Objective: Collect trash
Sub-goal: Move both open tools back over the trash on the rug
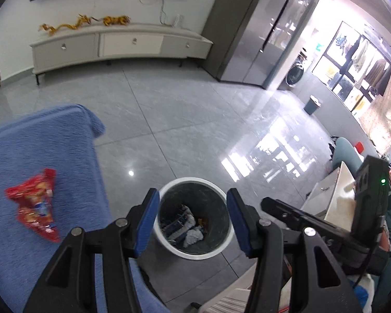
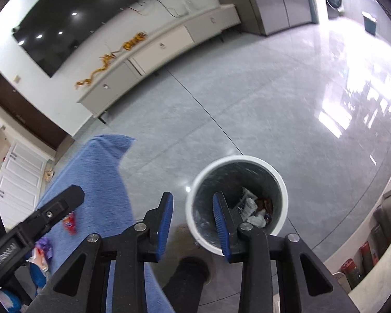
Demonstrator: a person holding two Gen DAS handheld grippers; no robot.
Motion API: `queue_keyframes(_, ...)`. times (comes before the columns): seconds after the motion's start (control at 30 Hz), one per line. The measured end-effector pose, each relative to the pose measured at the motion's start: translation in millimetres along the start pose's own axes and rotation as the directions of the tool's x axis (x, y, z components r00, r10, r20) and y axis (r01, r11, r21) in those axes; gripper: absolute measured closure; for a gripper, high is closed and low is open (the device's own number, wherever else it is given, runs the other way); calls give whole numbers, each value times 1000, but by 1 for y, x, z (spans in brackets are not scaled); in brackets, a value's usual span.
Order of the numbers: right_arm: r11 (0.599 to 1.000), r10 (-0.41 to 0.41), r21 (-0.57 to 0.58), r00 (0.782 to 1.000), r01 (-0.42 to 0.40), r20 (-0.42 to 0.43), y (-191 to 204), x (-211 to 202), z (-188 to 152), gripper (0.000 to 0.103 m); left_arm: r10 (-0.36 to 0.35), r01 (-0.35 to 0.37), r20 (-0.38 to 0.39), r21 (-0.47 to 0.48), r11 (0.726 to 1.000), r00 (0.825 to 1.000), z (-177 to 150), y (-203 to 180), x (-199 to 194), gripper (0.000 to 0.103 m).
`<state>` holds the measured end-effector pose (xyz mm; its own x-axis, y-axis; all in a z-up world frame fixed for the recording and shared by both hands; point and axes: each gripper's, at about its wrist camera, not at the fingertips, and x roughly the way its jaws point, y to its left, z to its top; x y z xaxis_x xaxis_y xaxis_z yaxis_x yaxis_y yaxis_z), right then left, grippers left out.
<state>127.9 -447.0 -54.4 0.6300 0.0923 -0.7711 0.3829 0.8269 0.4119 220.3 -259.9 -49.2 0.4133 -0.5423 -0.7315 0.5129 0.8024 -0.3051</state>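
A white-rimmed trash bin (image 1: 166, 242) stands on the grey floor with several crumpled wrappers and papers (image 1: 187, 227) inside. My left gripper (image 1: 193, 224) is open and empty, held above the bin. A red snack wrapper (image 1: 36, 204) lies on the blue cloth (image 1: 52, 140) to the left. In the right wrist view the bin (image 2: 195, 224) sits just ahead, with trash (image 2: 252, 208) in it. My right gripper (image 2: 193, 225) is open and empty over the bin's left rim. The red wrapper (image 2: 69, 221) shows small at left on the blue cloth (image 2: 96, 172).
A white TV cabinet (image 1: 122, 47) with a yellow garland runs along the far wall under a dark TV. A grey fridge (image 1: 260, 31) stands at the right. A purple scrap (image 2: 45, 245) lies on the cloth. A second dark bin (image 1: 311, 104) stands far right.
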Motion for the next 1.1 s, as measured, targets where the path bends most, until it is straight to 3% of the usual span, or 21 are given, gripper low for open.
queue_keyframes(0.3, 993, 64, -103, 994, -54, 90, 59, -60, -14, 73, 96, -93, 155, -31, 995, 983, -20, 37, -101, 48)
queue_keyframes(0.57, 977, 116, -195, 982, -85, 149, 112, -107, -33, 71, 136, -115, 249, -100, 988, 959, -52, 81, -178, 47)
queue_keyframes(0.87, 949, 164, -298, 972, -108, 169, 170, -127, -54, 67, 221, -169, 298, -190, 967, 929, -88, 160, -246, 47)
queue_keyframes(1.0, 936, 177, -331, 973, -120, 149, 189, -118, -62, 66, 311, -248, 290, -235, 940, 905, -106, 204, -259, 43)
queue_keyframes(1.1, 927, 184, -351, 975, -131, 122, 204, -101, -67, 57, 384, -314, 266, -269, 911, 884, -120, 241, -263, 38)
